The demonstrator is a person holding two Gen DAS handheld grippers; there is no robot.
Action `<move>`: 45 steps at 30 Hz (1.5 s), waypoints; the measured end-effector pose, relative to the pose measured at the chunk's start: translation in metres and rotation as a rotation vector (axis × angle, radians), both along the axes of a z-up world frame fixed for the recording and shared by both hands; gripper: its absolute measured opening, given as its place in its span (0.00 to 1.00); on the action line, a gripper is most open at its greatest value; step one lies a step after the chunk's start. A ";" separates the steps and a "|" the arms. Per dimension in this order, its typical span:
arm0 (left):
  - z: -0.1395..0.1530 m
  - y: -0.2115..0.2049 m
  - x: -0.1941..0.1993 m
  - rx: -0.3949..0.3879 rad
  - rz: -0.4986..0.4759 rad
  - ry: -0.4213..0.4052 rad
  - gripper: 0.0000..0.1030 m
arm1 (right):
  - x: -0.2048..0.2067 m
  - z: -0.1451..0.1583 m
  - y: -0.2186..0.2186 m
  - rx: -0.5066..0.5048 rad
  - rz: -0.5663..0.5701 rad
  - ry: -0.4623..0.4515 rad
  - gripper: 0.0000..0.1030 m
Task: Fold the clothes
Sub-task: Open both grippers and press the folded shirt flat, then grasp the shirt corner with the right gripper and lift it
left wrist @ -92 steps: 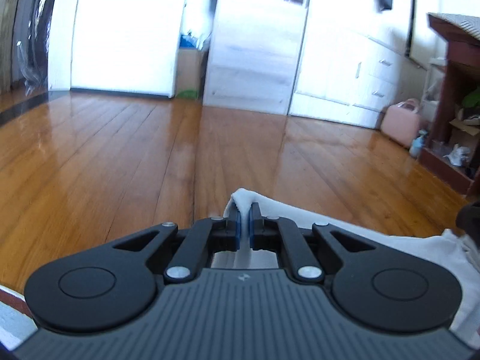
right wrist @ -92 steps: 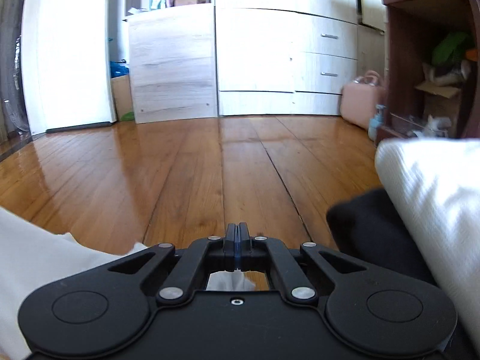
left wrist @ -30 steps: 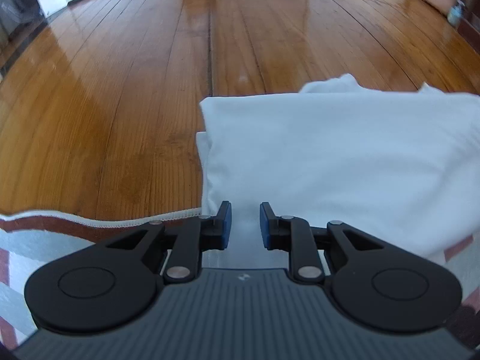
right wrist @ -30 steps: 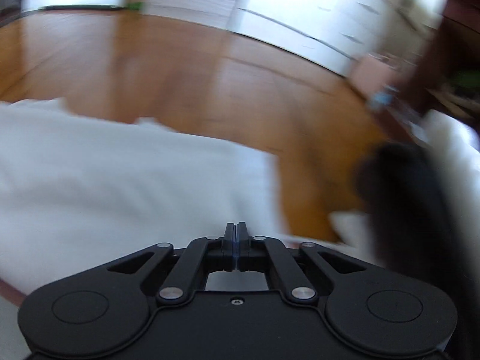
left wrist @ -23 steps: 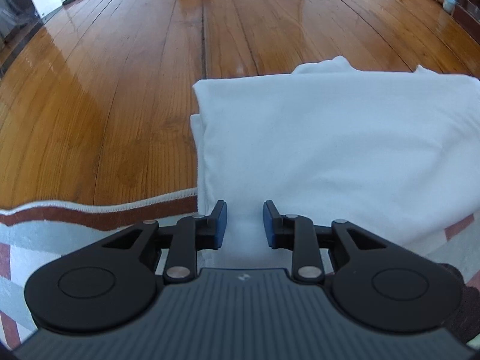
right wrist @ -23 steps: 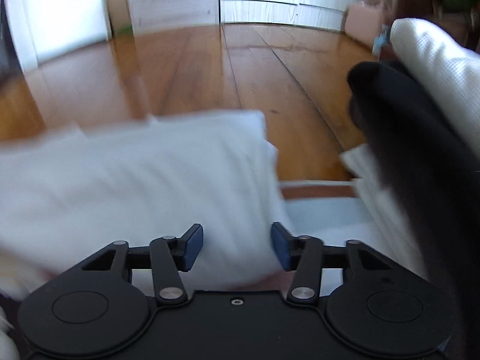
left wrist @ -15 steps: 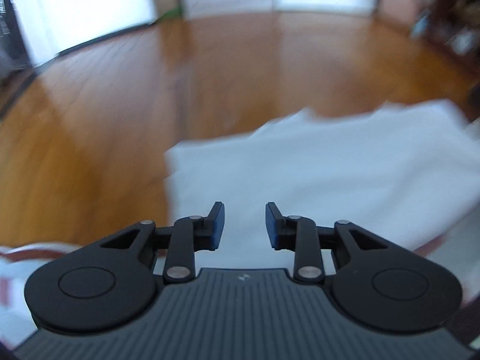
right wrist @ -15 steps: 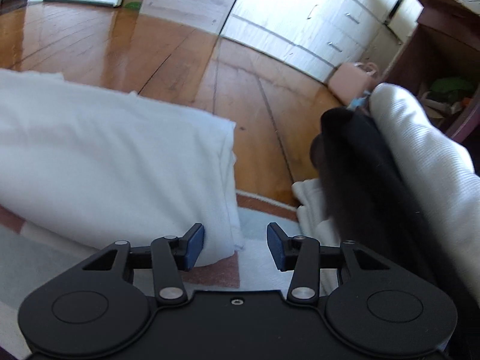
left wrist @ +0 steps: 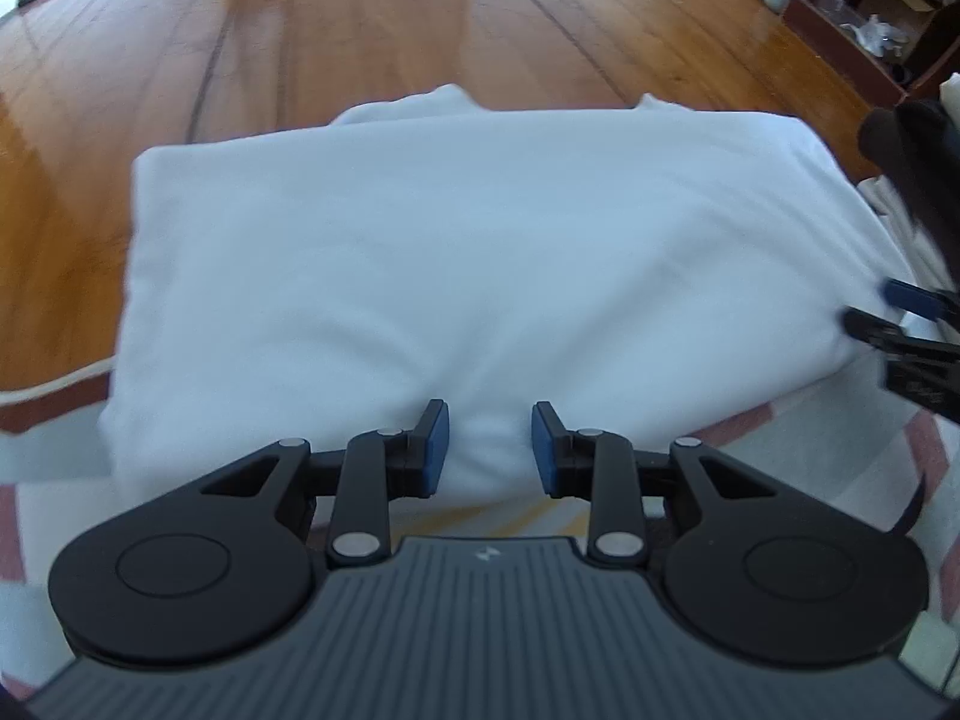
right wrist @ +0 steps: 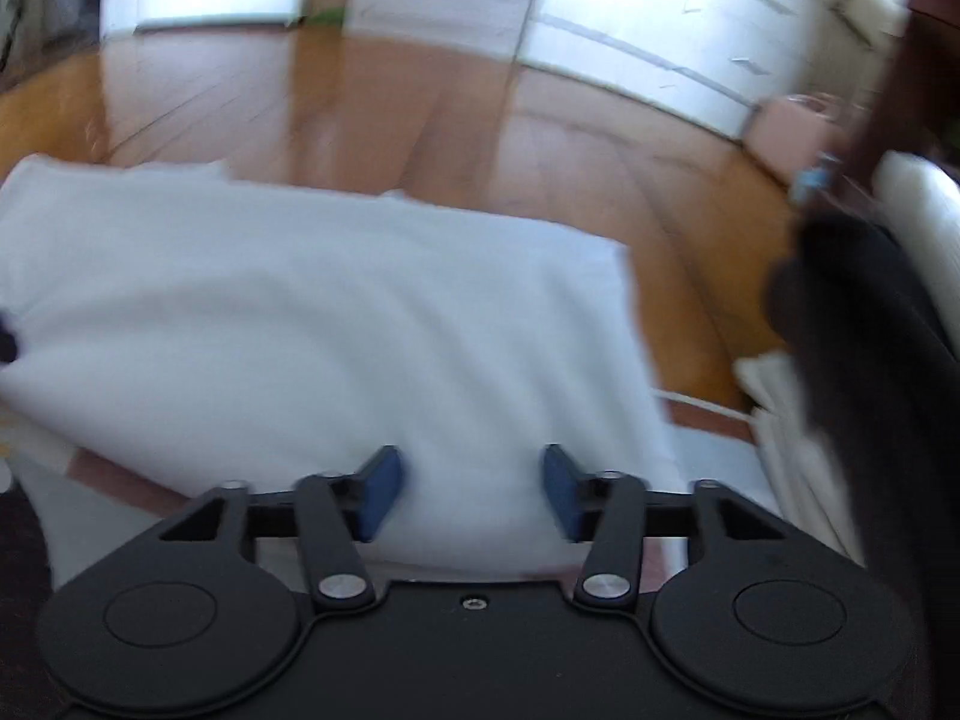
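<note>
Gaping empty at the near edge of the folded white garment (left wrist: pixel 468 252), left gripper (left wrist: pixel 489 447) and right gripper (right wrist: pixel 471 492) fingers might, closing unevenly, skew its layers.

Below my tongs, a pale rug (left wrist: pixel 840 420) with reddish bands lies on the wooden floor (left wrist: pixel 360 18). The folded white garment (left wrist: pixel 468 264) rests on it, overhanging onto the floor.
</note>
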State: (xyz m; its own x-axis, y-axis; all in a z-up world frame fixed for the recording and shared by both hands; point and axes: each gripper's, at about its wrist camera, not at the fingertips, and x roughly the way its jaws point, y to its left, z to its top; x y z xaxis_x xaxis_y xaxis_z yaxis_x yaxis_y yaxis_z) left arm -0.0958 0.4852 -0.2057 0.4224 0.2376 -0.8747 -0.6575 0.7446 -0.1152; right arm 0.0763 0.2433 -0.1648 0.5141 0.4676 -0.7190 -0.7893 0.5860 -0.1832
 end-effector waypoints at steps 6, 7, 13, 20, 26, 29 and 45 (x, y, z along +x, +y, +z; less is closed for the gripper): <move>0.014 -0.034 0.011 0.069 0.024 0.011 0.42 | 0.004 0.023 -0.065 0.093 -0.097 0.098 0.60; 0.017 -0.043 0.017 0.079 0.006 -0.015 0.43 | 0.011 0.021 -0.076 0.170 -0.121 0.212 0.61; 0.021 -0.056 0.051 0.165 -0.042 -0.080 0.45 | 0.050 -0.008 -0.091 0.496 -0.257 0.702 0.66; -0.006 -0.033 0.041 -0.042 0.017 -0.136 0.45 | 0.081 -0.028 -0.046 0.529 -0.322 0.666 0.69; 0.006 -0.010 0.012 -0.140 0.105 -0.203 0.45 | 0.068 0.019 -0.012 0.517 -0.178 0.368 0.21; 0.018 0.016 -0.030 -0.178 0.213 -0.260 0.45 | 0.043 0.073 0.017 0.496 0.003 0.201 0.20; -0.018 0.090 -0.162 -0.473 0.558 -0.655 0.44 | -0.166 0.048 0.212 0.100 0.654 0.111 0.18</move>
State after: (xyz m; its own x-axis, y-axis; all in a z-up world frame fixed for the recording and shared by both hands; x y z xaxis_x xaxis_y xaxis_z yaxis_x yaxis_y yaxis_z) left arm -0.2580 0.5754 -0.2232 0.7913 0.2360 -0.5640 -0.6008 0.1293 -0.7889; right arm -0.0897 0.4554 -0.1167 0.0279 0.7246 -0.6886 -0.9987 -0.0093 -0.0503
